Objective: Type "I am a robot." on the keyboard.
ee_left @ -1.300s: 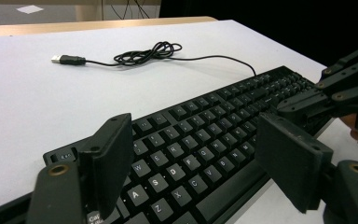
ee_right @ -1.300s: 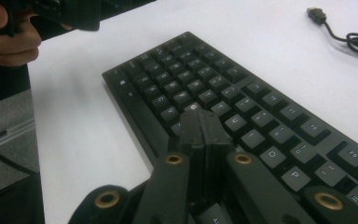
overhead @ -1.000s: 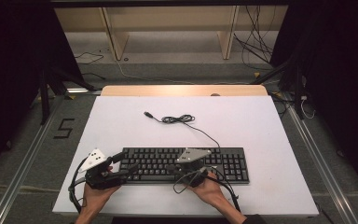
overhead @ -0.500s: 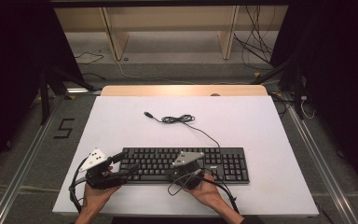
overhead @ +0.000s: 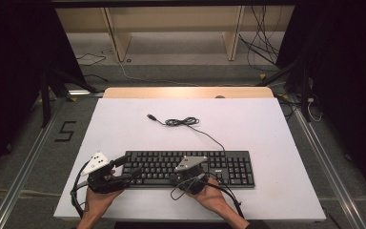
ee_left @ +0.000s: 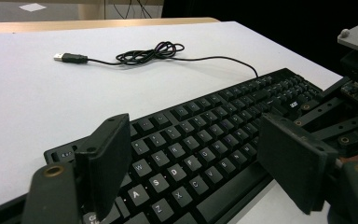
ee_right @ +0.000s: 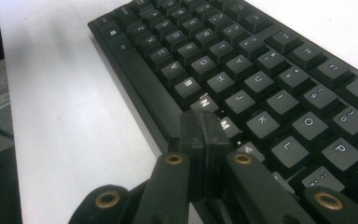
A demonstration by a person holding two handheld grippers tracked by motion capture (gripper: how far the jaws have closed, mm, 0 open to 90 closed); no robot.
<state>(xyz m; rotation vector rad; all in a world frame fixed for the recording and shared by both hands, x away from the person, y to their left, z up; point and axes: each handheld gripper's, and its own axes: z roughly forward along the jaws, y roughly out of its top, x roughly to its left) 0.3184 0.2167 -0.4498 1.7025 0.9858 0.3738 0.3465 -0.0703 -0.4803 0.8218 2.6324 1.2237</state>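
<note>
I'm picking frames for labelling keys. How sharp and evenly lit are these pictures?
High view: table bright, surroundings nearly black, keyboard legends too small to read. Left gripper view: keys sharp, left claw slightly soft. Right gripper view: near keys legible, far rows blur, right claw throws a soft shadow.

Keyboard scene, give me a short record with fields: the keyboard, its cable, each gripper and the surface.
keyboard: black, flat near the table's front edge
cable: loosely coiled behind the keyboard, plug lying free
left gripper: jaws open, straddling the keyboard's left end
right gripper: jaws shut, tips over the keys near N and M
table: white top
</note>
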